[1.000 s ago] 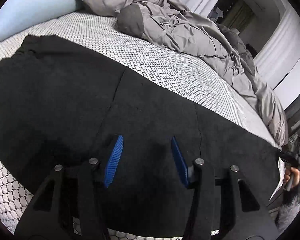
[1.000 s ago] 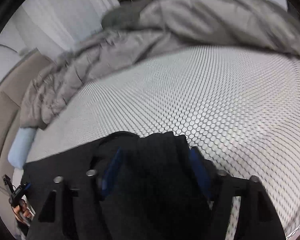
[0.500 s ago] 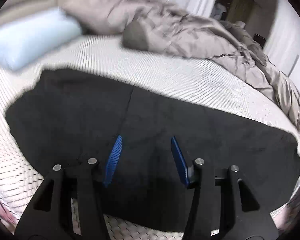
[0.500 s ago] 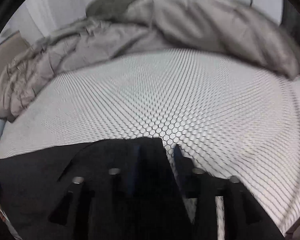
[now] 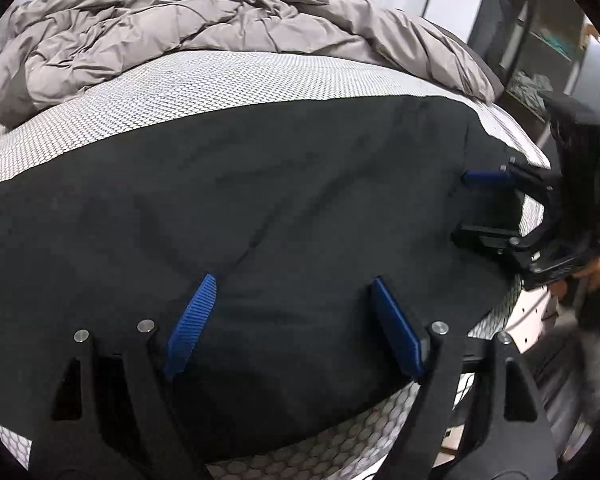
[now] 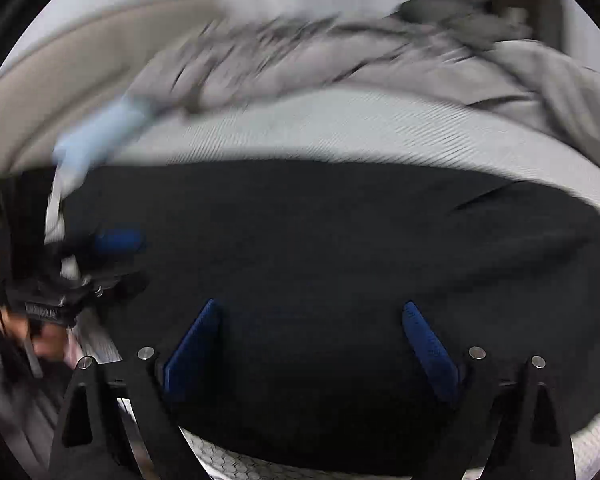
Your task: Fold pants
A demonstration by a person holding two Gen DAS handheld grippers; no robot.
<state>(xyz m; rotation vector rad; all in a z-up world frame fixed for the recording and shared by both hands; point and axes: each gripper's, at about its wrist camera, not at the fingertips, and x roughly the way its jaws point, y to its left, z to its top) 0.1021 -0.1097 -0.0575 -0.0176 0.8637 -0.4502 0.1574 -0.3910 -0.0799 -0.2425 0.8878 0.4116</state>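
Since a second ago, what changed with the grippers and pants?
The right gripper let go of the bunched pants; its jaws have just opened, nothing pinched. The left gripper jaws have also opened wider. Both views swung. The pants remain flat on the mattress, duvet behind.

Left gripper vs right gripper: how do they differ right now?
The left gripper stands less wide than the right gripper, though both have just been opening. The left wrist view is sharp; the right wrist view is blurred. Shared: blue pads, jaws open with nothing pinched, both over the black pants lying flat on the mattress.
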